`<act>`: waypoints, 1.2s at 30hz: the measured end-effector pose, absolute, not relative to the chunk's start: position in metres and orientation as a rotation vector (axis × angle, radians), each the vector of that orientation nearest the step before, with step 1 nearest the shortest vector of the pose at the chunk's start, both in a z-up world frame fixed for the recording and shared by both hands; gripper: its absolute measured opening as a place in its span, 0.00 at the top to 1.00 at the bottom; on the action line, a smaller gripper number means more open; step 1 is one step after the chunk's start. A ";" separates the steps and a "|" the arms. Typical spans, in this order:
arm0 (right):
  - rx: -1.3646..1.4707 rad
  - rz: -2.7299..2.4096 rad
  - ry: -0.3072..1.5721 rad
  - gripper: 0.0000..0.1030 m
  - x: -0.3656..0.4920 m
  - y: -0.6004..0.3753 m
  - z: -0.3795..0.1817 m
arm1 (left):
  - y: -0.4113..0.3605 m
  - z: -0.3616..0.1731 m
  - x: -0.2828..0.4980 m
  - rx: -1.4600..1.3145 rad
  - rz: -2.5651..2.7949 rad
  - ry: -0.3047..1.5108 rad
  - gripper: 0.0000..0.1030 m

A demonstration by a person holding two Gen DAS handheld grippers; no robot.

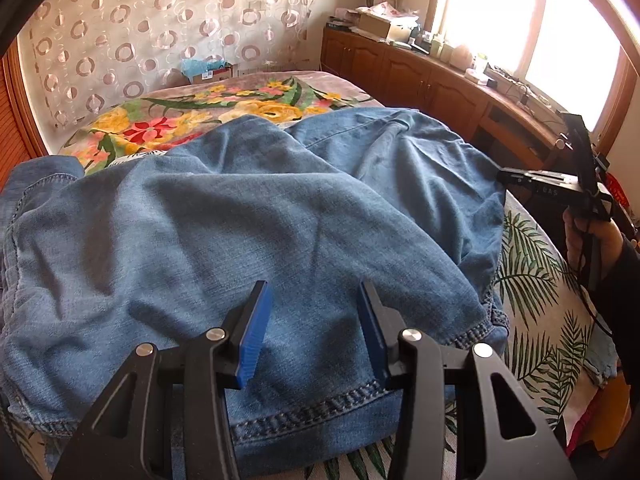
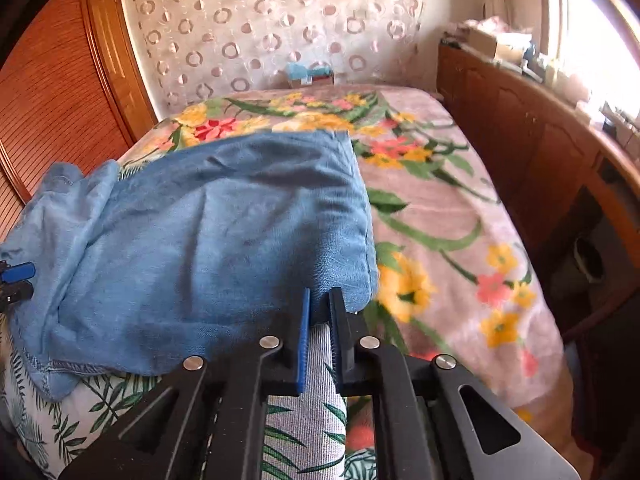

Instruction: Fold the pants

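Blue denim pants point(image 1: 248, 216) lie rumpled across the bed, a stitched hem near the front edge. My left gripper point(image 1: 312, 320) is open just above the hem end, with the cloth showing between its blue pads and nothing held. My right gripper point(image 2: 320, 304) is shut on the pants point(image 2: 208, 232), pinching the right edge of the fabric and holding it lifted. The right gripper also shows in the left wrist view point(image 1: 508, 176) at the far right edge of the cloth. The tip of the left gripper point(image 2: 16, 276) shows at the left edge of the right wrist view.
The bed has a floral blanket point(image 2: 440, 208) and a leaf-print sheet point(image 1: 536, 280) at the near end. A wooden cabinet point(image 1: 420, 76) with clutter runs along the right under a bright window. A slatted wooden door point(image 2: 52, 92) stands left. A small box point(image 1: 208, 72) sits at the bed's head.
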State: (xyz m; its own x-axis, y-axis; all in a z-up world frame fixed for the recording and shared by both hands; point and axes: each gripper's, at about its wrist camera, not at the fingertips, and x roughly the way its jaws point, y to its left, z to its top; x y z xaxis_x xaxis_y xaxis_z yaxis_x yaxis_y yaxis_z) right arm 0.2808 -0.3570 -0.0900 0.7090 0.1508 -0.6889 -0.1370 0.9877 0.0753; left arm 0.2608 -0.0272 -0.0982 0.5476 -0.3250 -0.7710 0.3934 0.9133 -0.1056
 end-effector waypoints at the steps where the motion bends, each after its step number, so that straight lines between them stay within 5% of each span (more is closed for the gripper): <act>1: 0.012 0.150 0.747 0.94 0.278 -0.356 -0.085 | -0.026 -0.097 0.259 0.081 -0.424 0.894 0.56; 11: -0.042 0.200 0.568 0.95 0.255 -0.306 0.005 | 0.024 -0.068 0.225 0.041 -0.377 0.824 0.56; 23: -0.177 0.571 0.392 0.95 0.210 -0.118 0.107 | 0.121 -0.035 0.163 0.015 -0.220 0.757 0.56; 33: -0.200 0.857 0.644 0.95 0.169 -0.025 0.026 | 0.145 -0.046 0.143 -0.005 -0.173 0.761 0.56; 36: -0.171 0.851 0.674 0.87 0.174 -0.036 0.018 | 0.144 -0.049 0.147 -0.015 -0.176 0.767 0.56</act>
